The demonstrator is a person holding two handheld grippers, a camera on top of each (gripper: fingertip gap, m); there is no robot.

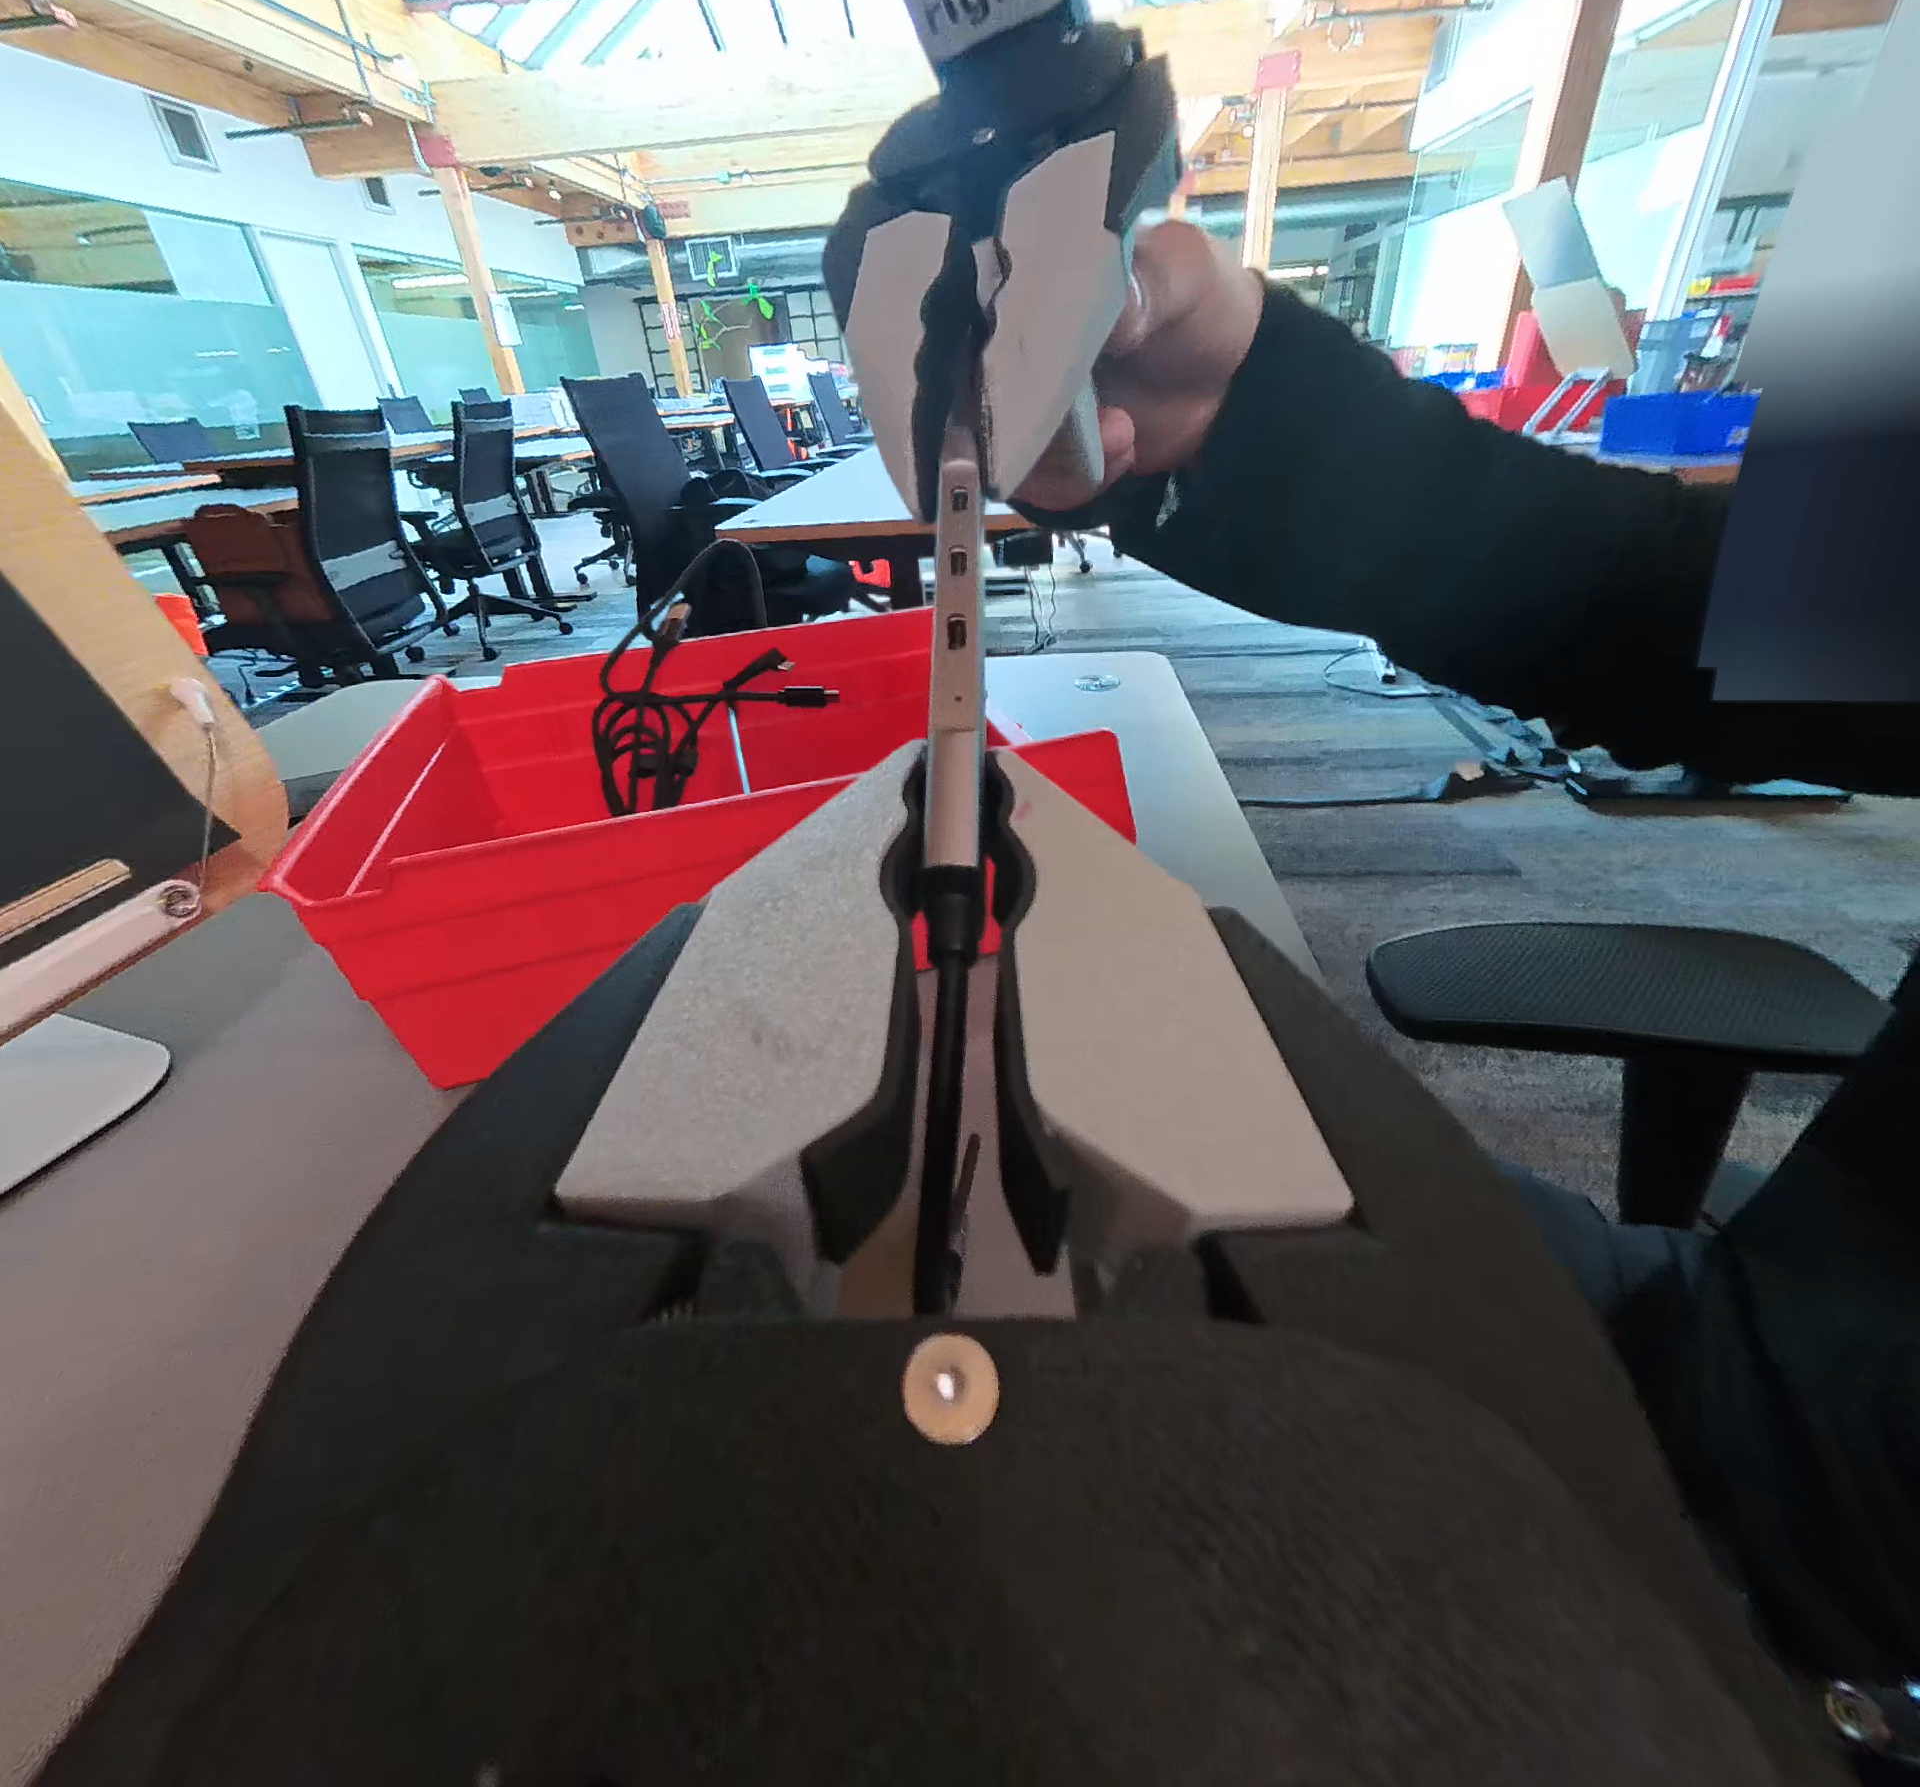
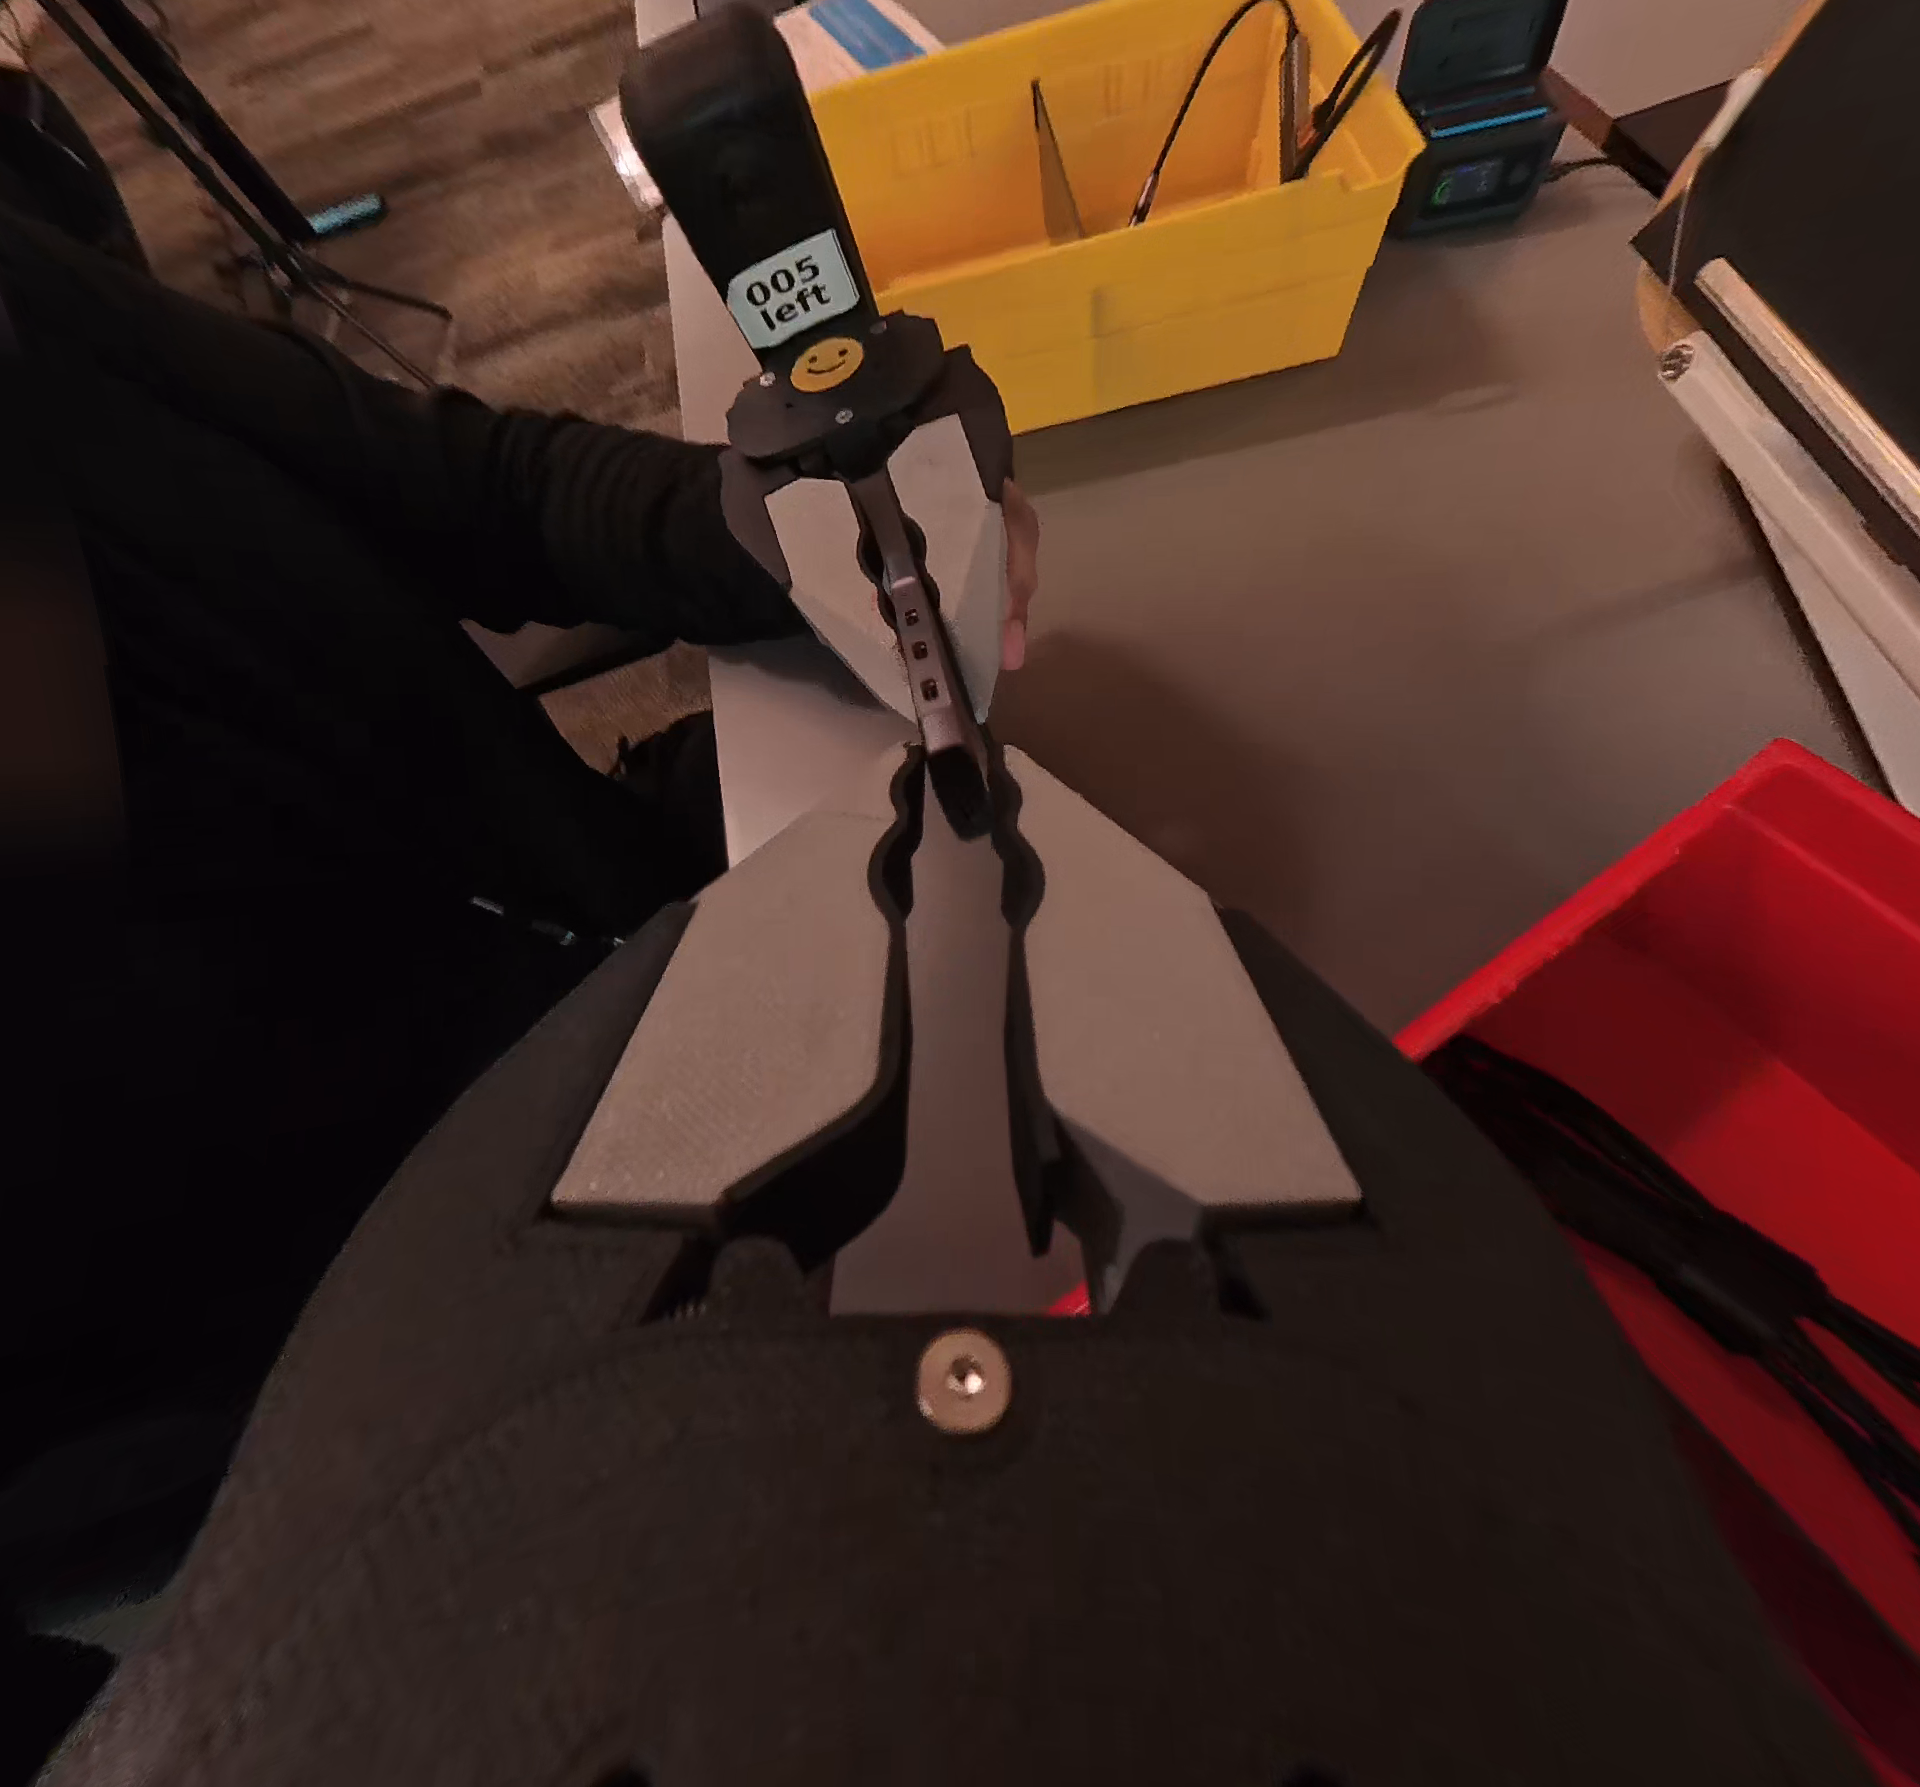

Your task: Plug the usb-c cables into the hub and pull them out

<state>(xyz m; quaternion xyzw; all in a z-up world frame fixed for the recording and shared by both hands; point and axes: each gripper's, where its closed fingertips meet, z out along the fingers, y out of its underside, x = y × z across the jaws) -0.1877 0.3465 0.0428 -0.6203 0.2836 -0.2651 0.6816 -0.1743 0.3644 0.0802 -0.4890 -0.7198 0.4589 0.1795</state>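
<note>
A slim silver hub (image 1: 954, 657) stands between my two grippers, its side ports showing. My left gripper (image 1: 956, 761) is shut on its lower end, and the hub's black cable (image 1: 945, 1062) runs back between the fingers. My right gripper (image 1: 966, 490) comes from above at the hub's far end. In the right wrist view, the right gripper (image 2: 958, 766) is shut on a black ribbed USB-C plug (image 2: 961, 802) that sits against the end of the hub (image 2: 920, 641). The left gripper (image 2: 940, 698) holds the hub above the grey table (image 2: 1351, 646).
A red bin (image 1: 468, 906) with a bundle of black cables (image 1: 644, 729) stands behind the hub; it also shows at the right (image 2: 1766, 906). A yellow bin (image 2: 1143, 324) holds more cables. A small black device (image 2: 1475, 127) and a chair armrest (image 1: 1621, 999) are nearby. Some 5 cm of space lies between my two pairs of fingers.
</note>
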